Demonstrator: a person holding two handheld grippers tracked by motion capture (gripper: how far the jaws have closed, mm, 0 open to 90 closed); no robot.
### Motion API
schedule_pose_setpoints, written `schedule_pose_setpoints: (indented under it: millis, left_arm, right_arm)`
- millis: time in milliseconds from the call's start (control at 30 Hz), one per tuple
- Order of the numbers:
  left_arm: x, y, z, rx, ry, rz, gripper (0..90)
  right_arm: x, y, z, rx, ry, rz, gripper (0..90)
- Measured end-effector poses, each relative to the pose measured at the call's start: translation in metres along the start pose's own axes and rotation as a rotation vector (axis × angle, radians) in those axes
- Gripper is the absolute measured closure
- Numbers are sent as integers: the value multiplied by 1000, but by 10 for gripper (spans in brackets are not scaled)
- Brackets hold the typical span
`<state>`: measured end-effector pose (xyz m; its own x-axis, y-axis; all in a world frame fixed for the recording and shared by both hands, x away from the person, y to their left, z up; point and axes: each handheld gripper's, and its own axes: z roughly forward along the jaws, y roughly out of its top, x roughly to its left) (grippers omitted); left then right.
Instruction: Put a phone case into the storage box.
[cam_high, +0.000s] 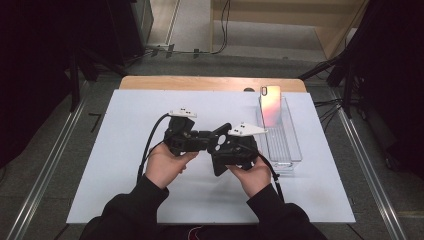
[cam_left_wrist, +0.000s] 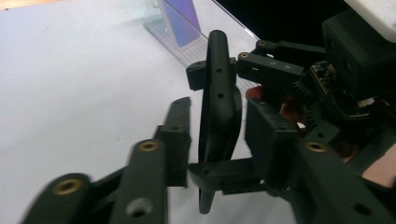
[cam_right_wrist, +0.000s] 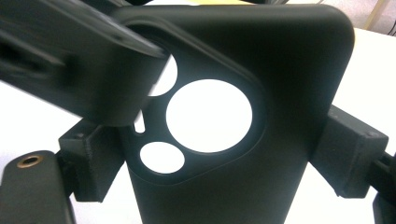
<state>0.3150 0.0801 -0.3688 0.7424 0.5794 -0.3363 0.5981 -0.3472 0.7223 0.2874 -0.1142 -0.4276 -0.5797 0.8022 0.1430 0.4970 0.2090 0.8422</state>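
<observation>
A black phone case (cam_right_wrist: 243, 116) with round camera cut-outs is held above the desk (cam_high: 125, 150), between the two hand-held grippers. In the right gripper view its back faces the camera and the right hand-held gripper (cam_right_wrist: 224, 158) is clamped on it, one jaw pressed against each long edge. The cut-outs sit just above the line between those jaws, and white desk shows through them.

In the left gripper view the case (cam_left_wrist: 217, 107) is seen edge-on, upright, straight ahead of the left hand-held gripper (cam_left_wrist: 224, 140). That gripper's jaws stand apart on either side of the case's thin edge; whether they touch it cannot be told. One left jaw crosses the upper left of the right gripper view, lying over the case's camera corner.

From the high view the left hand-held gripper (cam_high: 182, 137) and the right hand-held gripper (cam_high: 232, 147) meet nose to nose with the case (cam_high: 218, 150) between them, each held in a hand with a dark sleeve.

Beyond the right hand-held gripper, on its far right side, a clear plastic tray (cam_high: 292, 145) lies on the desk. A phone (cam_high: 270, 105) with a pinkish sheen leans upright at the tray's far end, well apart from both grippers.
</observation>
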Motion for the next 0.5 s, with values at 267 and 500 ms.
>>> schedule_pose_setpoints:
  millis: [267,500]
  left_arm:
    - [1,3,-16,-43,0,32,429]
    - [8,1,-26,-50,-30,61,353]
  right_arm:
    - [-8,-1,-5,5,0,20,117]
    - [-19,-1,-13,-6,27,40,117]
